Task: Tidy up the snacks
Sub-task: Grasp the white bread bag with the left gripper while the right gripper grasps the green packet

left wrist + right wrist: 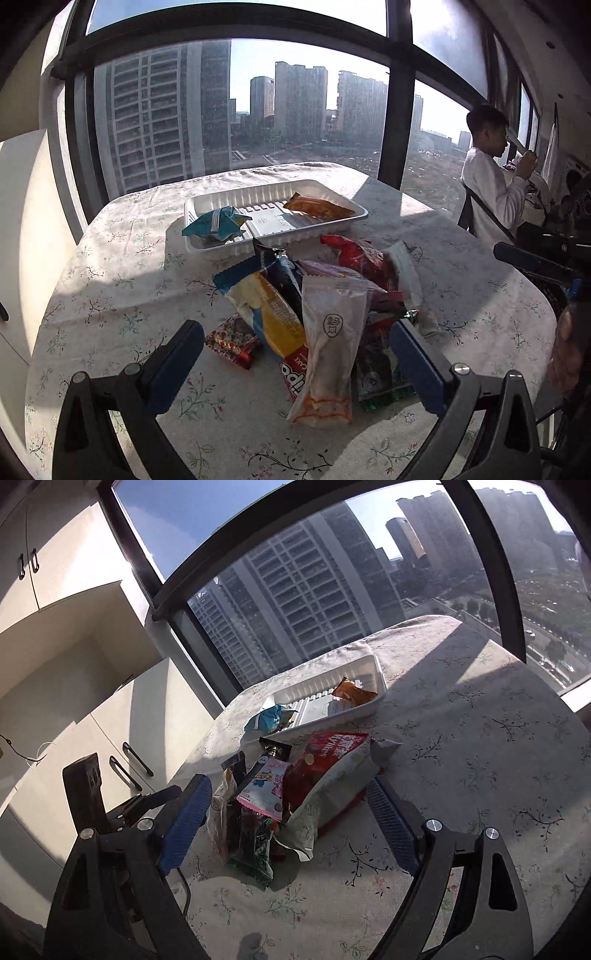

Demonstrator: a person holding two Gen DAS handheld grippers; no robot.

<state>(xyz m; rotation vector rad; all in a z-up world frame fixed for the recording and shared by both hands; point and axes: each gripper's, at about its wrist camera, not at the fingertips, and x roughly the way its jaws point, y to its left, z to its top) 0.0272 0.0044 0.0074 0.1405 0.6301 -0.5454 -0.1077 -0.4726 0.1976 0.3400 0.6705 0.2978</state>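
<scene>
A pile of snack packets (317,295) lies on the flowered tablecloth, also in the right wrist view (288,794). Behind it a white plastic tray (258,192) holds a blue packet (218,221) at its left and an orange packet (317,207) at its right. My left gripper (295,336) is open just above the pile's near side, straddling a clear white packet (328,343) and a yellow cake packet (273,314). My right gripper (291,790) is open around the pile, with a pink packet (264,788) and a red bag (325,760) between its fingers.
The table (110,280) stands against a large window with dark frames. A person in white (491,184) stands at the right. White cabinets (92,720) stand left of the table. The other gripper (535,262) shows at the right edge.
</scene>
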